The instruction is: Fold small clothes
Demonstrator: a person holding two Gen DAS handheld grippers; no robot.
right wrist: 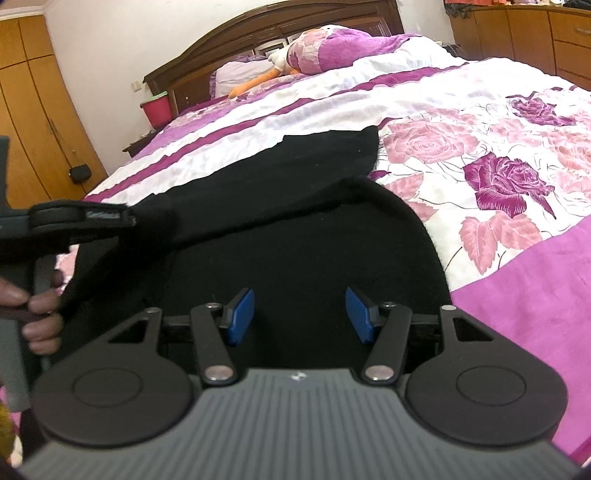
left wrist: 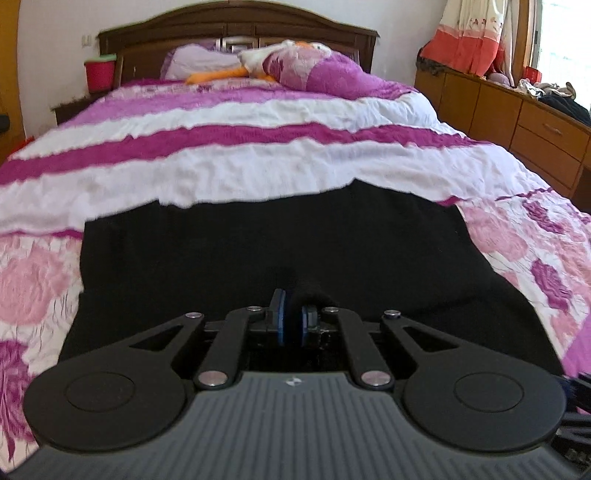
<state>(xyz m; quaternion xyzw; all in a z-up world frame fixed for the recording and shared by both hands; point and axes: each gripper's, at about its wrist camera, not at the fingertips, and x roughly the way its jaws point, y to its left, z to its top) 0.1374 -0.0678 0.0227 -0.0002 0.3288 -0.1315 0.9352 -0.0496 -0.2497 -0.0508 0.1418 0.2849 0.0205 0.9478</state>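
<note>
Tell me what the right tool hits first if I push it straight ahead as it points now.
Most likely the black garment itself. The right tool is open, angled down over the cloth spread on the bedspread, nothing between the pads. Depth is hard to judge.

A home bedroom. A wide bed point(left wrist: 258, 147) fills the views, under a quilt point(right wrist: 480, 155) of purple stripes and printed roses, with a dark wooden headboard point(left wrist: 236, 29), a pillow point(left wrist: 195, 62) and a plush toy point(left wrist: 258, 62) (white, with orange parts) at its head. Wooden drawers point(left wrist: 535, 125) line one wall below a curtain point(left wrist: 476, 33); a wardrobe point(right wrist: 33, 110) stands opposite.
</note>
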